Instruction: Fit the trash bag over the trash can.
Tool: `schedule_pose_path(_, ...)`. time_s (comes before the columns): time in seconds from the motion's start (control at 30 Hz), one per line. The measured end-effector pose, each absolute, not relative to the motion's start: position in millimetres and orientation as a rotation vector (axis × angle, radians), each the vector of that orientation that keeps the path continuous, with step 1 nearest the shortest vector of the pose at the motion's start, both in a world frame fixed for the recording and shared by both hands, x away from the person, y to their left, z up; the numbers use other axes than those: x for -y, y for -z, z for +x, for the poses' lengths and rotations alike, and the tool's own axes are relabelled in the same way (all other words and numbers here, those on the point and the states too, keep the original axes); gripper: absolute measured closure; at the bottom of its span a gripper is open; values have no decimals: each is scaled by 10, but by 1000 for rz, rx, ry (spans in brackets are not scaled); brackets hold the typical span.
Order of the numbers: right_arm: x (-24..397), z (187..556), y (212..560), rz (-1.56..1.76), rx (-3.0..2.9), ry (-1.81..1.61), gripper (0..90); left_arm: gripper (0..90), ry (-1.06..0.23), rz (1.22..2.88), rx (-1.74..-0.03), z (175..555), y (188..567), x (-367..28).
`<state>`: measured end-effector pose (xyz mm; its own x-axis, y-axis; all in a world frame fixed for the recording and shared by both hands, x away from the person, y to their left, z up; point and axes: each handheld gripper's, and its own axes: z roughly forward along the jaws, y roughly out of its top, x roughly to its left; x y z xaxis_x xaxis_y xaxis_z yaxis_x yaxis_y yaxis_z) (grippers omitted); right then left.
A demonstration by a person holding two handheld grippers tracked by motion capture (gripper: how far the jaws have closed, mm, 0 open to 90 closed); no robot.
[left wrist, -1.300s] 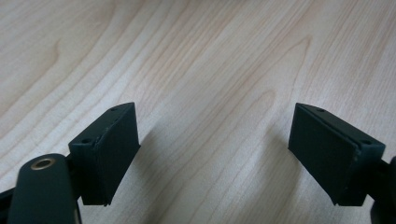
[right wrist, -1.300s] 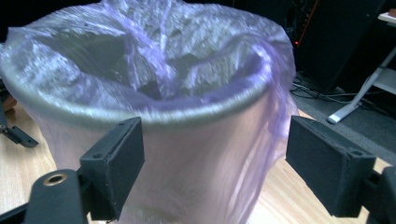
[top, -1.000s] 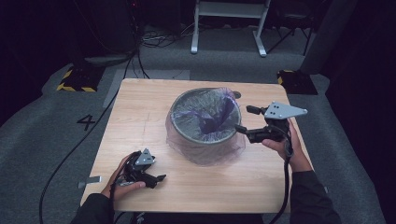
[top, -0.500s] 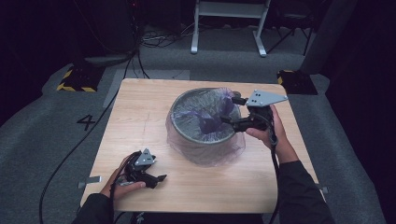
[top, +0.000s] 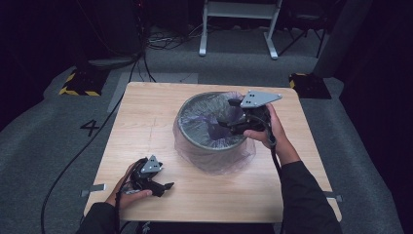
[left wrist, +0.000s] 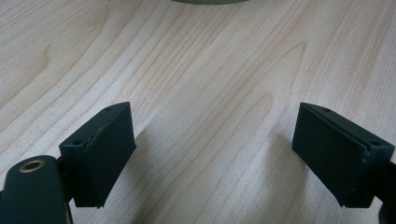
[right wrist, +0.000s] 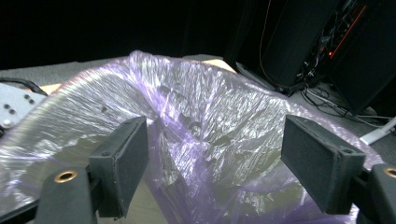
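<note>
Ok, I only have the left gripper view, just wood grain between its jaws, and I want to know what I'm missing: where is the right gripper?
Observer: The right gripper hangs over the right rim of the round grey bin, in the middle of the light wooden table.
Operator: Is the bin lined?
Observer: Yes, a thin translucent purple plastic bag lines it and drapes down its outside.
Operator: Has the right gripper got hold of it?
Observer: No, its jaws stand open, crumpled bag ahead of them, pads not pressing.
</note>
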<state>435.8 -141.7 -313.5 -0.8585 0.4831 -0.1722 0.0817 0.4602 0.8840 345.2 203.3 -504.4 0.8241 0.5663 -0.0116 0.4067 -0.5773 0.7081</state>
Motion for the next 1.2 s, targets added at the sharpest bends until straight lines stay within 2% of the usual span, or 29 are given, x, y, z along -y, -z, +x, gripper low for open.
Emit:
schedule_pose_path(0.57,1287,4584,3334,536,-2496,-1152,232,126,-274,2266,-698,3464,5045,-2029)
schedule_pose_path(1.2,1105,4630,3335,506,-2649,-840,230,126,-273,2268,-692,3473,5044,-2025)
